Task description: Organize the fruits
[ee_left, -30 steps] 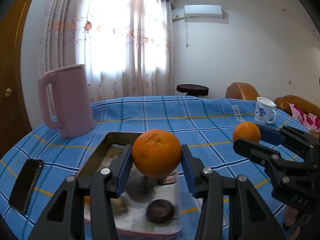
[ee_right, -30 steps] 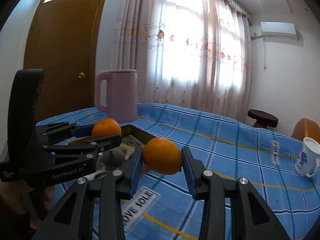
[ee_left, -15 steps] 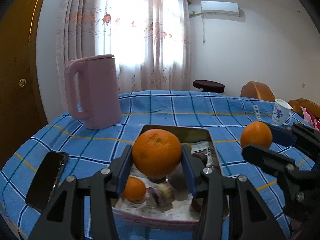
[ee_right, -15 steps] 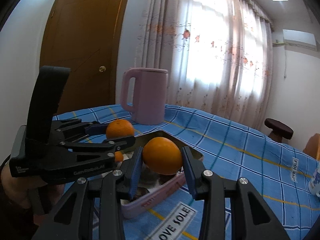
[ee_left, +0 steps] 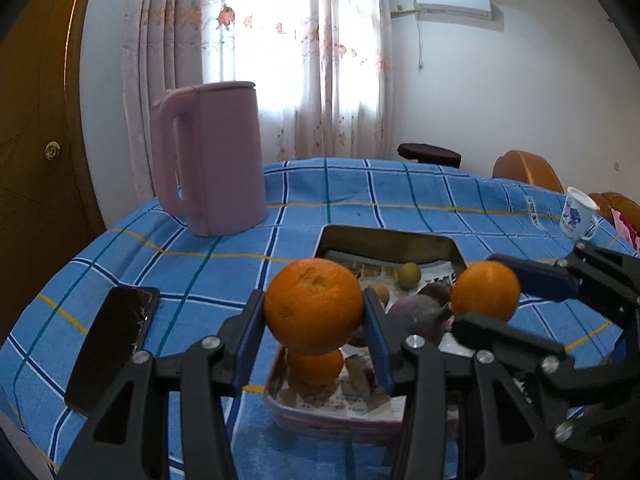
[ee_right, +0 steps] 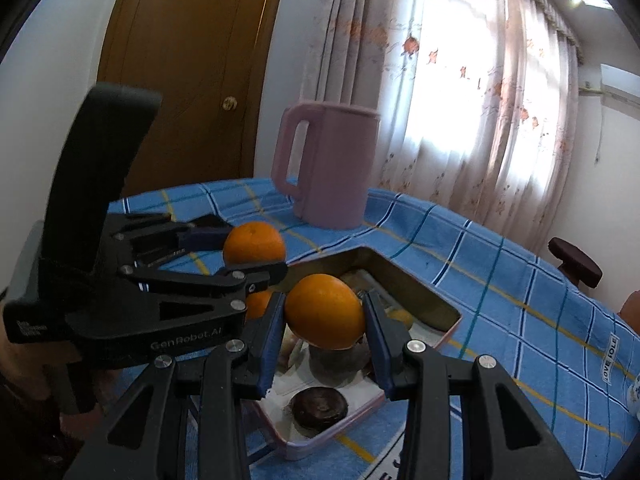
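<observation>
2 claws (ee_left: 314, 316) (ee_right: 324, 312) each grip 1 orange (ee_left: 313, 306) (ee_right: 324, 311) above 1 tray (ee_left: 390, 242).

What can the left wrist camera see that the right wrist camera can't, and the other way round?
Only the left wrist view shows the black phone lying on the blue checked tablecloth.

Only the right wrist view shows a dark round fruit at the tray's near end.

Both show the pink kettle, the tray, and each tool, left tool and right tool, shut on an orange.
</observation>
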Motion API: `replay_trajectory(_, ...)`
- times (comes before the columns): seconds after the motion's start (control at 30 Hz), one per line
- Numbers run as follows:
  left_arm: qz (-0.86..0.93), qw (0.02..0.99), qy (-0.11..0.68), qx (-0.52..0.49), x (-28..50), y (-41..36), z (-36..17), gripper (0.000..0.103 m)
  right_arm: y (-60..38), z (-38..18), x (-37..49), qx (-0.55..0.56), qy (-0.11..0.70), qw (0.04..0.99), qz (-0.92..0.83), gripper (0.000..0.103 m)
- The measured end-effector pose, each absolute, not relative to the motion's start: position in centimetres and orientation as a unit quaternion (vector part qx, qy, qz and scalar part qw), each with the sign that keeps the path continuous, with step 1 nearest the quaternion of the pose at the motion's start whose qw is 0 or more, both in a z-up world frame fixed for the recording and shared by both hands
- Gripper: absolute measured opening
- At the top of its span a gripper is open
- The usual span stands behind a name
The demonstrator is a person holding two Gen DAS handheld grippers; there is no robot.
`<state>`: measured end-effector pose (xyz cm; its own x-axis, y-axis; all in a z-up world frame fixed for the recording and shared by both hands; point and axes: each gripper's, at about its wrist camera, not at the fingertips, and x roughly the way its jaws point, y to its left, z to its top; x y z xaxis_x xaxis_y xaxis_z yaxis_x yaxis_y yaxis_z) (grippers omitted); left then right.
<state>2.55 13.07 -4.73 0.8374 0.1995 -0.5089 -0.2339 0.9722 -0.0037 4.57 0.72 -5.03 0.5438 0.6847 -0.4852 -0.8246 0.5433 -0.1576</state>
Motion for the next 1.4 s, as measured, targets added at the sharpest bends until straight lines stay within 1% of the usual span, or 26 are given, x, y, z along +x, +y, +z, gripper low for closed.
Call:
replay_trajectory(0.37,0.105,0.951,0.29,-0.027,3.4,13.0,-6.0,0.05,2.1,-7.1,6.5,-0.203,0.256,0.847,0.419,0.041)
replay_trajectory(0.47,0.101,0.951,0.292,-0.023,3.5,12.7,-6.1,0.052,2.0,-7.9,7.0,-0.2,0.277,0.841,0.418,0.041)
replay_trajectory(0.53,0.101,0.951,0.29,-0.02,3.5,12.5,-6.0,0.056,1.8,-7.9,6.9,-0.198,0.28,0.841,0.419,0.042)
replay_trajectory(0.6,0.105,0.953,0.285,-0.018,3.3,12.4,-5.8,0.064,1.6,-7.8,6.8,-0.197,0.276,0.844,0.415,0.043)
replay_trajectory(0.63,0.105,0.953,0.283,-0.019,3.2,12.4,-5.7,0.066,1.4,-7.7,6.7,-0.196,0.273,0.847,0.411,0.044)
replay_trajectory(0.7,0.106,0.954,0.279,-0.017,3.0,12.3,-5.3,0.071,1.0,-7.4,6.7,-0.189,0.27,0.853,0.406,0.053)
replay_trajectory(0.77,0.108,0.956,0.271,-0.017,2.6,12.2,-4.9,0.075,0.4,-6.9,6.7,-0.181,0.267,0.857,0.402,0.055)
replay_trajectory(1.13,0.109,0.966,0.233,-0.033,0.9,11.8,-3.1,0.081,-4.5,-4.7,6.5,-0.146,0.247,0.893,0.346,0.055)
replay_trajectory(1.2,0.108,0.967,0.228,-0.032,0.7,11.5,-2.9,0.086,-5.5,-4.1,6.2,-0.135,0.238,0.9,0.338,0.056)
replay_trajectory(1.23,0.108,0.968,0.226,-0.031,0.7,11.3,-2.8,0.087,-5.9,-3.8,6.2,-0.132,0.234,0.903,0.335,0.056)
replay_trajectory(1.4,0.101,0.97,0.221,-0.021,0.6,10.1,-2.3,0.088,-7.9,-2.7,5.8,-0.112,0.215,0.916,0.319,0.063)
